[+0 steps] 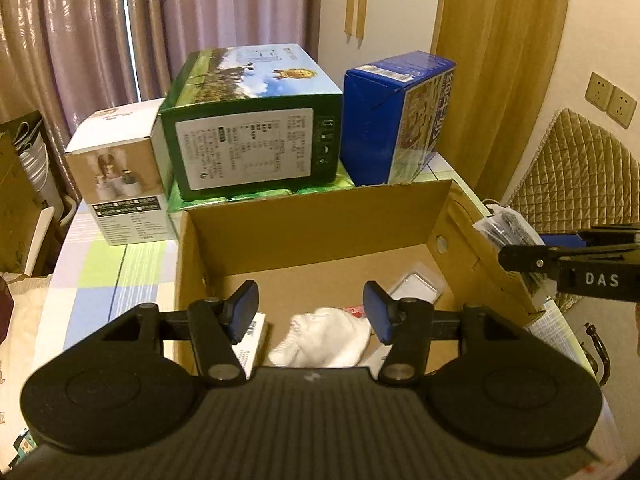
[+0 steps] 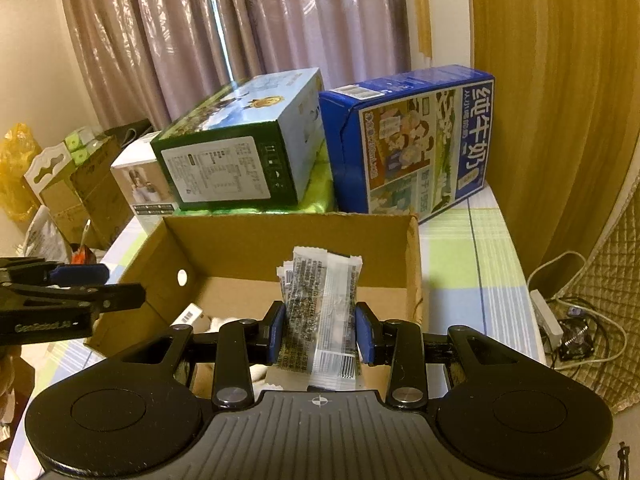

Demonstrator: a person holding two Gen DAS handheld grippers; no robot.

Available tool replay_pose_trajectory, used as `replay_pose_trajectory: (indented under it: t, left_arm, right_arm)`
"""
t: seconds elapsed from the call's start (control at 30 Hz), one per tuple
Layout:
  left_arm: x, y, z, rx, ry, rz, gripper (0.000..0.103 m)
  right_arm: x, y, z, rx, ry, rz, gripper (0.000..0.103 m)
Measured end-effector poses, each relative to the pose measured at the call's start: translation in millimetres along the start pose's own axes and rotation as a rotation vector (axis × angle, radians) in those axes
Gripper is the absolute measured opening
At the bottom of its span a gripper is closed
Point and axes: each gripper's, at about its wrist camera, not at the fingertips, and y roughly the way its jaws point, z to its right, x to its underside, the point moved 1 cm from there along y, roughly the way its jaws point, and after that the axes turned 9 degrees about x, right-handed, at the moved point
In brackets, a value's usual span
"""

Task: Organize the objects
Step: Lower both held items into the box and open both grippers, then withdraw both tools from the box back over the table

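1. Table (image 2: 480, 240): covered in a checked cloth of pale green, blue and white squares. The right wrist view shows its right edge and a tangle of cables (image 2: 580, 320) on the floor beyond; the left wrist view shows instead the left side of the cloth.
2. Cardboard box (image 1: 320, 224): open-topped, plain brown corrugated walls, a round hole in one side wall. It sits on the table in front of three printed cartons.
3. Green carton (image 1: 252, 128): glossy, rectangular, white label panel on its near end, resting on a shiny green pack.
4. Blue carton (image 2: 408, 140): the right wrist view shows its illustrated side with large characters; in the left wrist view that face is seen only at an angle.
5. White carton (image 1: 120, 176): smaller, cube-like, left of the green one.
6. White cloth (image 1: 324, 336): soft, crumpled, lying on the box floor with a small white packet and a flat clear case; well seen only from the left wrist.
7. Left gripper (image 1: 312, 312): fingers spread apart, nothing between them, above the box interior over the cloth.
8. Right gripper (image 2: 322, 332): blue-padded fingers clamped on snack packets (image 2: 320, 308), crinkly clear wrappers with barcodes and serrated ends, held upright over the box's near edge.
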Motion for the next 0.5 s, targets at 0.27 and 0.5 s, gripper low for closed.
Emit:
replay_pose_trajectory:
  t: [0.27,0.5]
  left_arm:
    - [11.2,-16.8,-9.5,0.004,-0.03,0.02,0.062]
    - [36.2,-38.7,-10.1,0.014,-0.068,0.038,0.067]
  right_arm:
    - [-6.2,4.7,3.4,-0.024,0.081,0.078,0.075]
    - [13.5,-18.9,6.6,-0.023,0.074,0.065,0.076]
